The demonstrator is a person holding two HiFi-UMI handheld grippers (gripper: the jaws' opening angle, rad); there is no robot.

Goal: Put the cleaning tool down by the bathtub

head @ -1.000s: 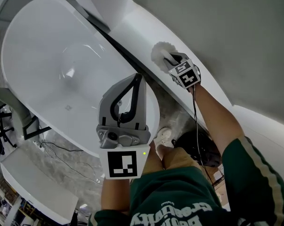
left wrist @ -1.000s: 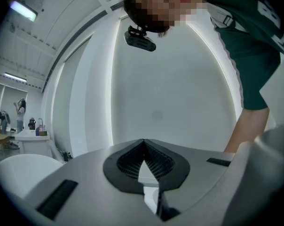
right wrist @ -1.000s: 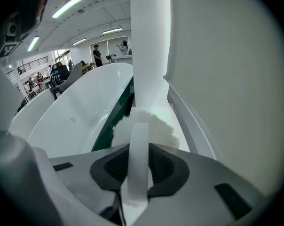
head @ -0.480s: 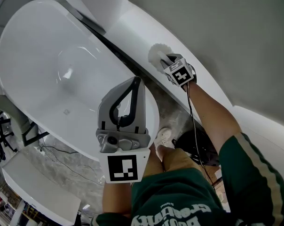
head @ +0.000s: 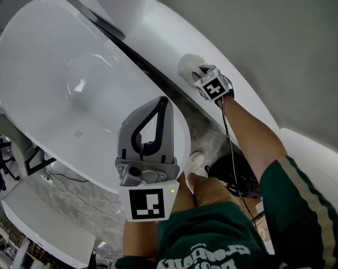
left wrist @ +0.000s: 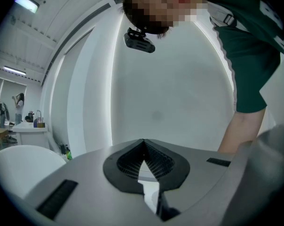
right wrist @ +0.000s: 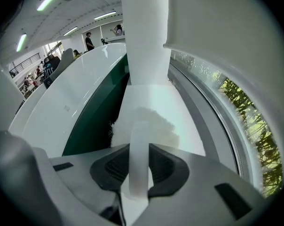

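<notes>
The cleaning tool has a fluffy white head and a flat white handle. My right gripper is shut on that handle, and the head rests on the white ledge beside the bathtub. In the right gripper view the head lies just past the jaws, on the ledge, with the tub rim to the left. My left gripper hovers over the tub's near end, shut and empty; its tips meet in the left gripper view.
A dark gap runs between tub and ledge. A grey wall rises behind the ledge. The person's shoes stand on marbled floor by the tub. Cables and a white bench lie at lower left.
My right gripper has shifted slightly up and left along the ledge with the tool. The left gripper has hardly moved.
</notes>
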